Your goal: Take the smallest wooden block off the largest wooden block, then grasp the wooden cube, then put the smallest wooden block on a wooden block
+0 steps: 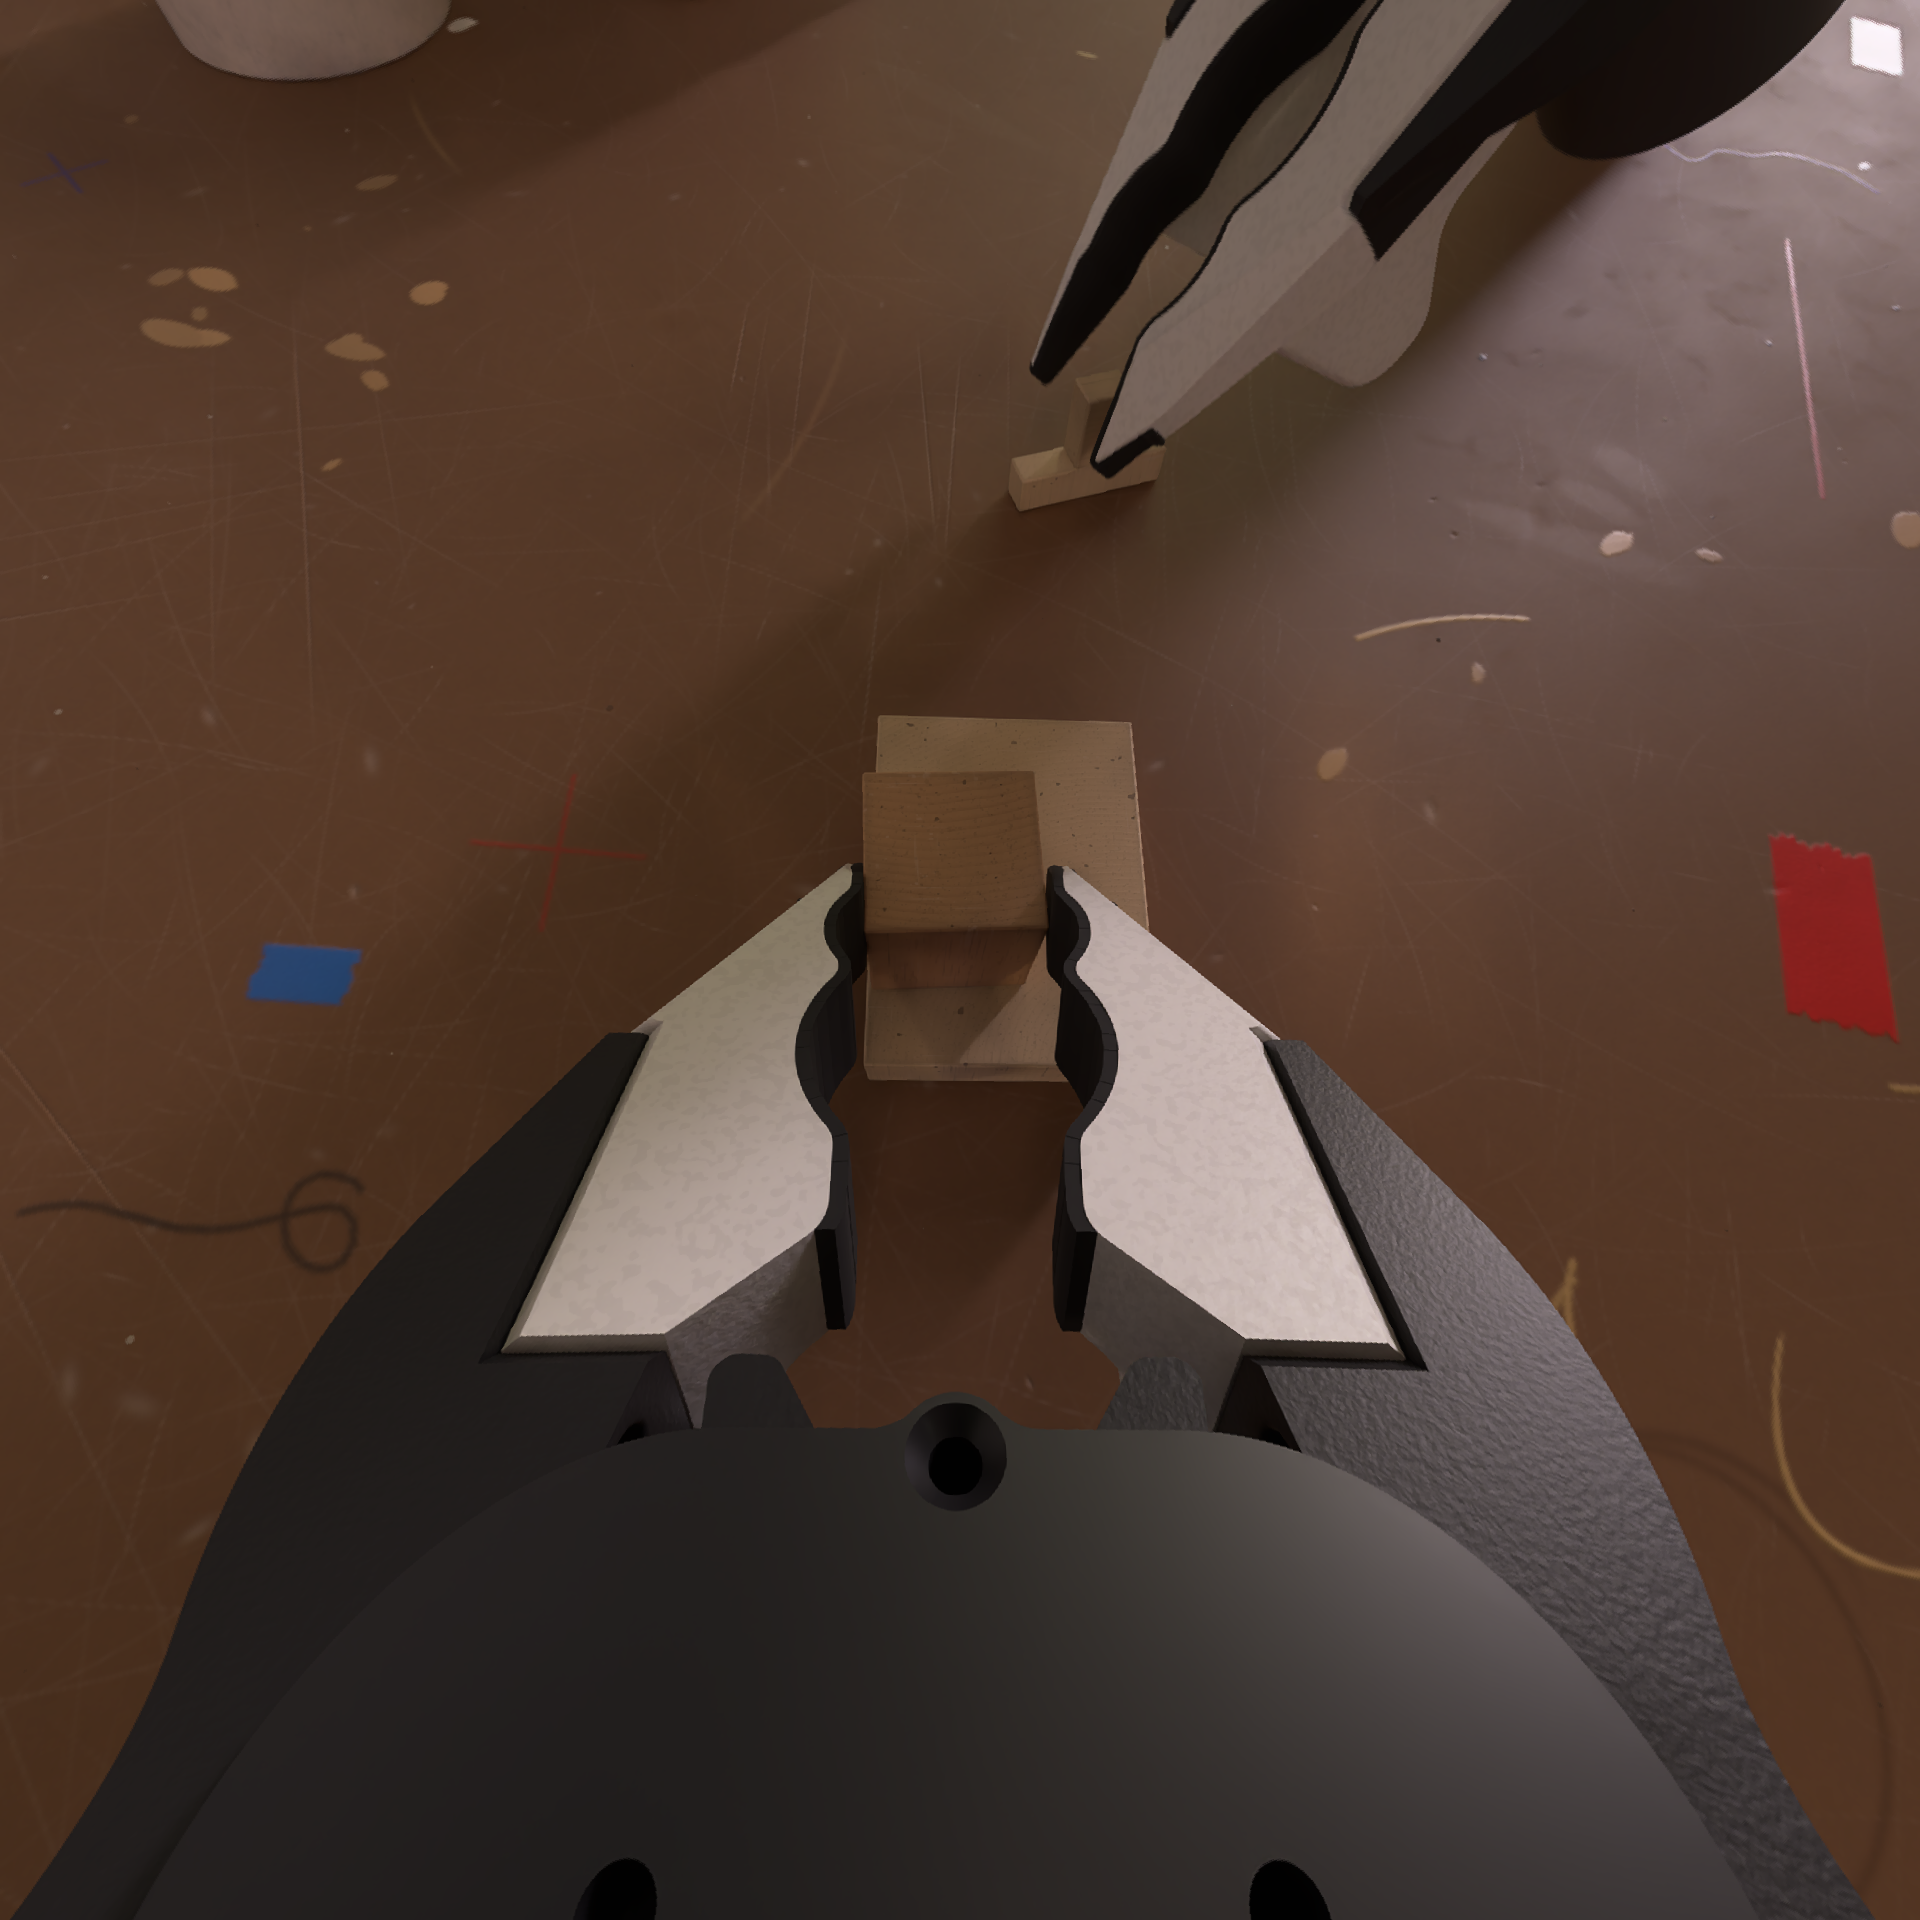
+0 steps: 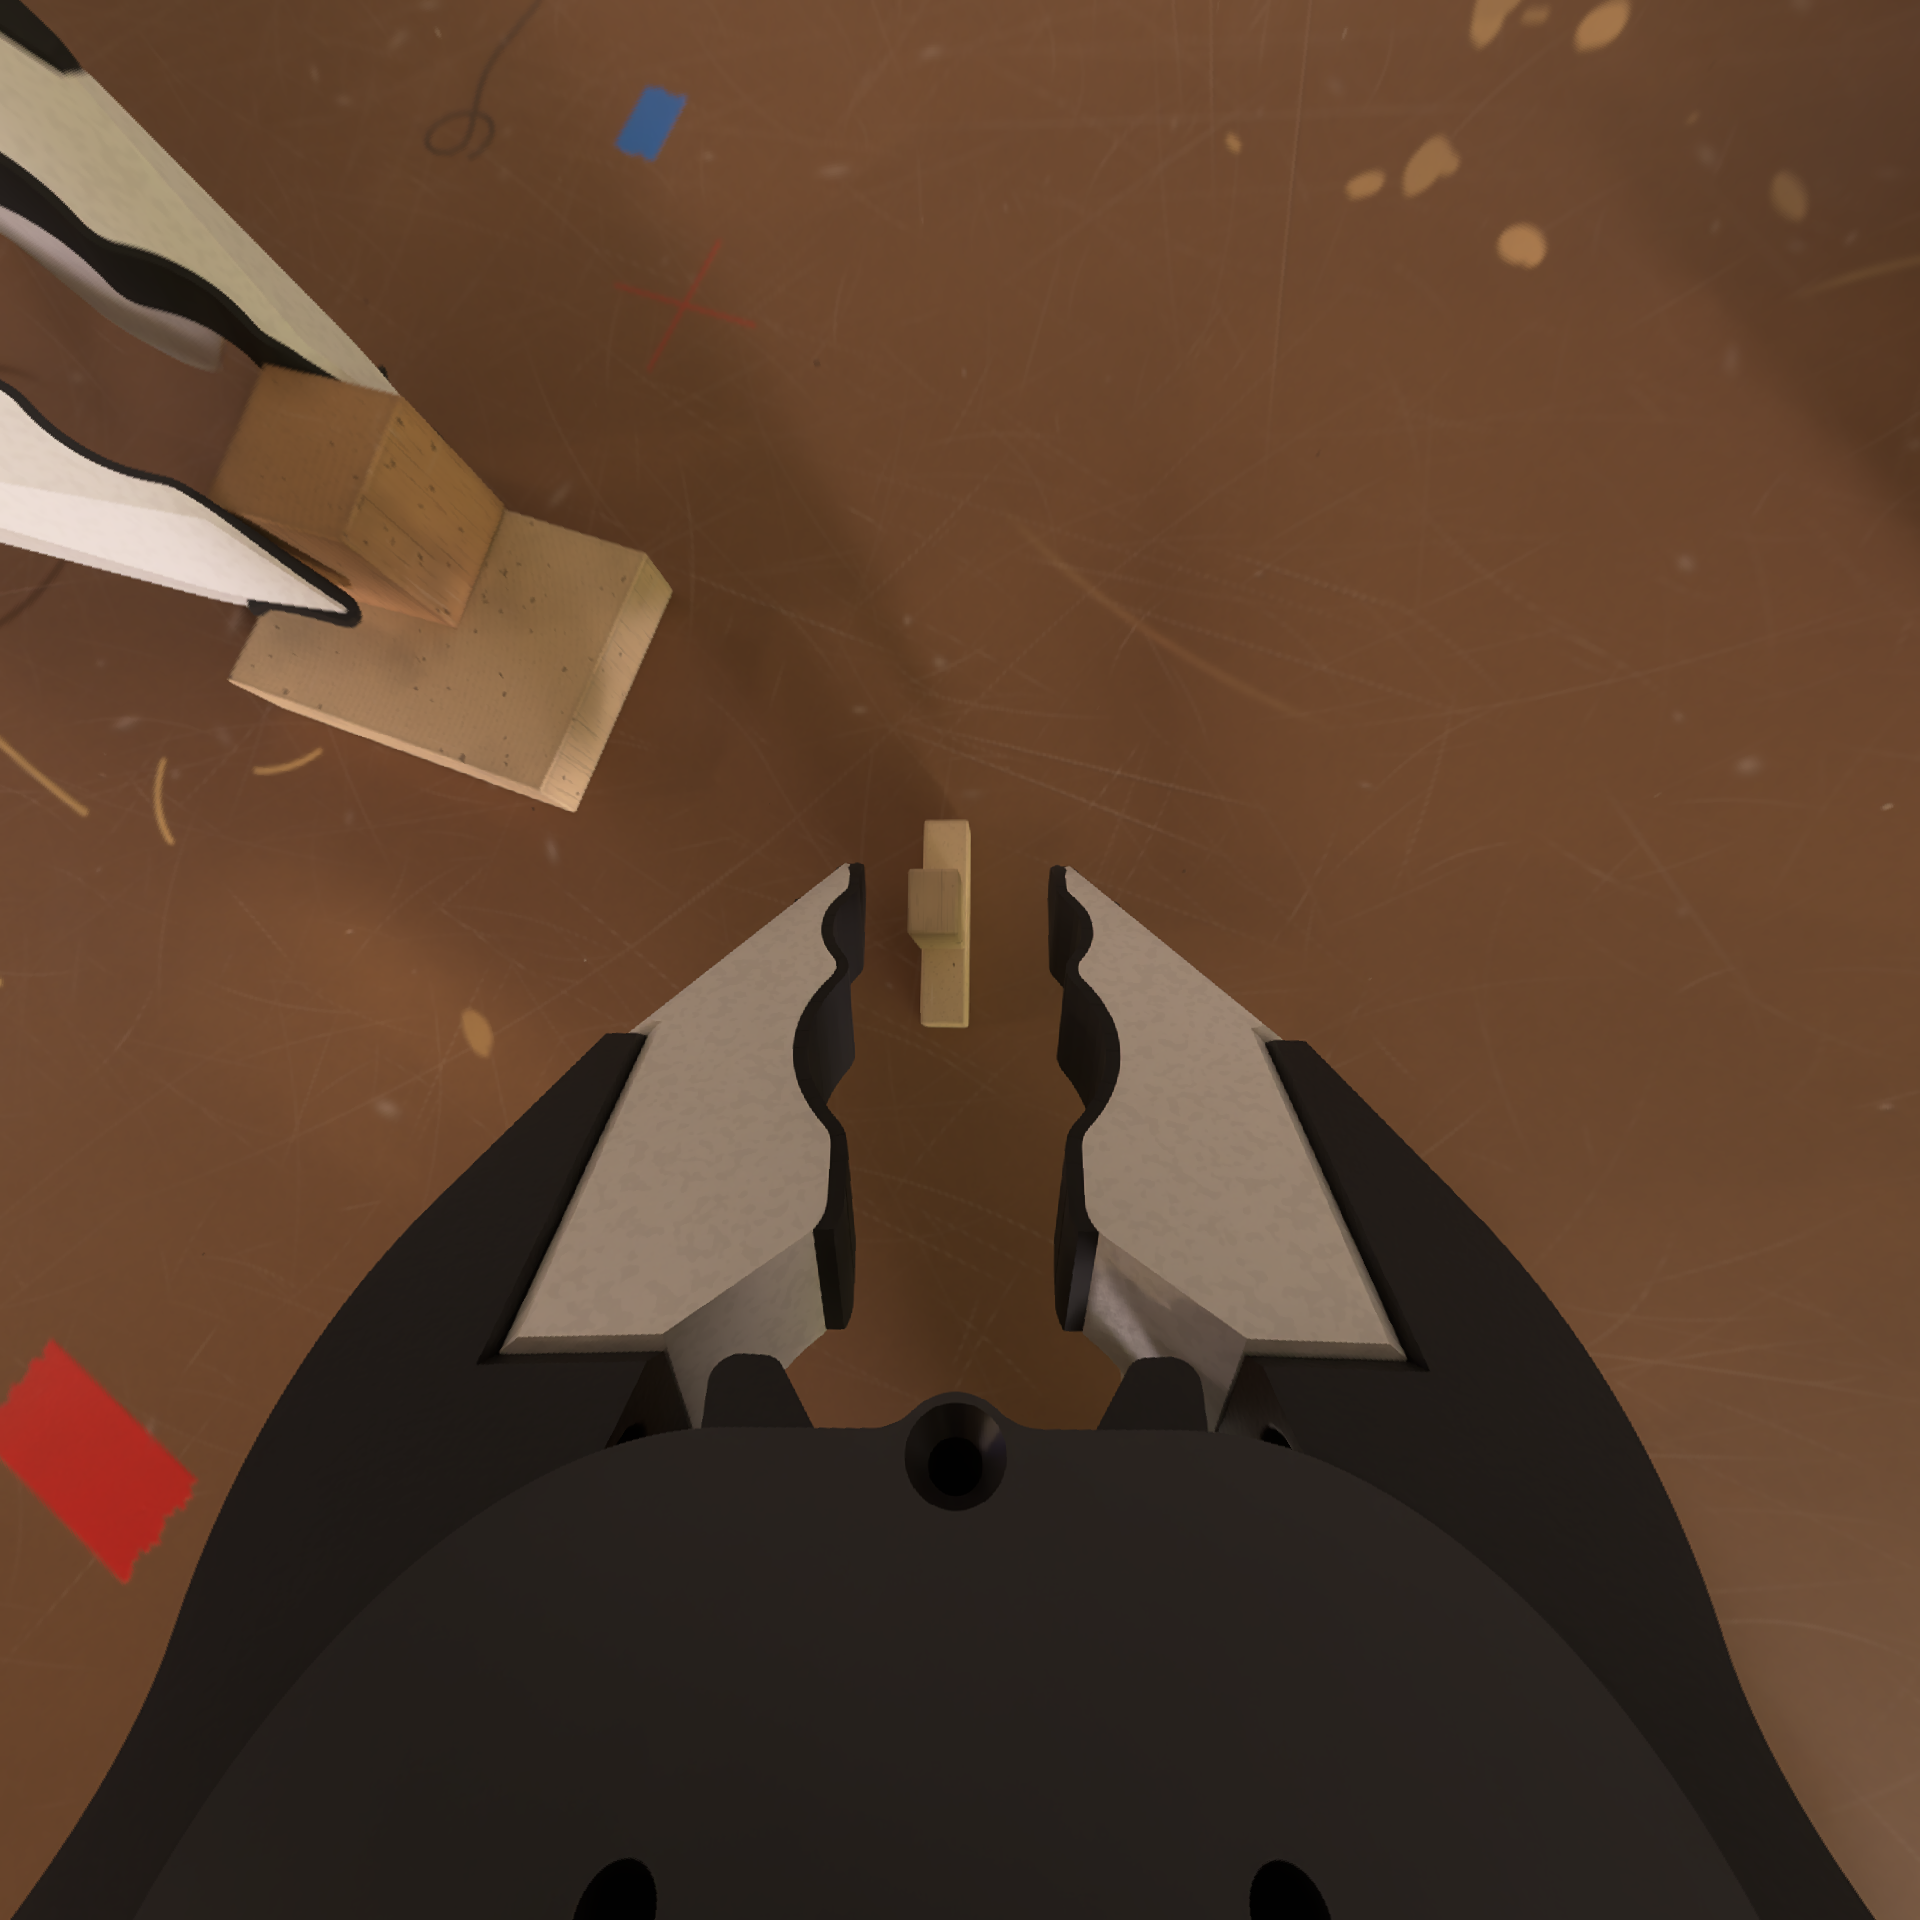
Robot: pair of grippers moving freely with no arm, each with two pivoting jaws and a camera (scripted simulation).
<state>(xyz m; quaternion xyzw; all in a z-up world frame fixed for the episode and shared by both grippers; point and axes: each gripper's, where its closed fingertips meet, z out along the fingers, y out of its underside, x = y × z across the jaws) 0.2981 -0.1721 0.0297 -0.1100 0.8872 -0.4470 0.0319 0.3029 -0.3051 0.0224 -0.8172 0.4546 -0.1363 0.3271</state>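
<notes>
My left gripper (image 1: 956, 894) is shut on the wooden cube (image 1: 951, 847), its fingertips pressed to the cube's two sides. The cube stands on or just above the flat largest wooden block (image 1: 1091, 805); I cannot tell which. The cube (image 2: 353, 478) and the largest block (image 2: 468, 675) also show in the right wrist view. My right gripper (image 2: 954, 894) is open and empty, with a finger on either side of a thin pale wooden bar (image 2: 948, 987). The smallest wooden block (image 2: 932, 899) rests on that bar. In the left wrist view the smallest block (image 1: 1093, 410) stands on the bar (image 1: 1039, 488).
The tabletop (image 1: 520, 623) is brown and scratched, with paint spots. A white round object (image 1: 301, 31) stands at the far left edge. A red tape patch (image 1: 1834, 935) and a blue one (image 1: 307, 974) lie flat on the table.
</notes>
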